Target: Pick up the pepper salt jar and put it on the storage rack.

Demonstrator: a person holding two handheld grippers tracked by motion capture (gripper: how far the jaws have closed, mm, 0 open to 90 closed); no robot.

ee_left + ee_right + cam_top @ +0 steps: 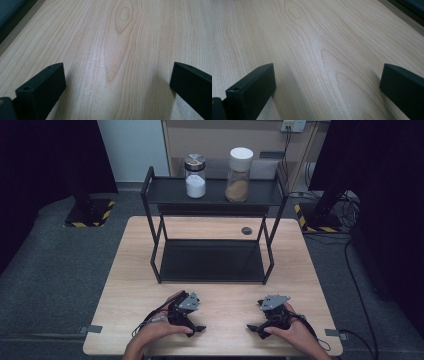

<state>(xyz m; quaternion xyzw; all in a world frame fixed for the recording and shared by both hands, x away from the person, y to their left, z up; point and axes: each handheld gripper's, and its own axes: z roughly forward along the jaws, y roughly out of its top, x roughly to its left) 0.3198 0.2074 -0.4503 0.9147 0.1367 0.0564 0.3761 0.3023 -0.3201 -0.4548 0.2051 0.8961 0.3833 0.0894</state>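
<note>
My left gripper (194, 327) rests near the table's front edge, held by a hand, its jaws pointing toward the middle. In the left gripper view its jaws (117, 72) stand wide open over bare wood. My right gripper (256, 328) lies opposite it, mirrored, and in the right gripper view (328, 72) it is open too, with nothing between the jaws. On the top shelf of a black two-tier rack (155, 195) stand a glass jar of white powder with a metal lid (195, 176) and a taller jar of brown powder with a white lid (238, 175).
The light wooden table (130, 270) carries the rack at its far half; the rack's lower shelf (210, 260) is bare. A small dark round disc (246, 230) lies on the table behind the rack. Grey carpet and dark curtains surround the table.
</note>
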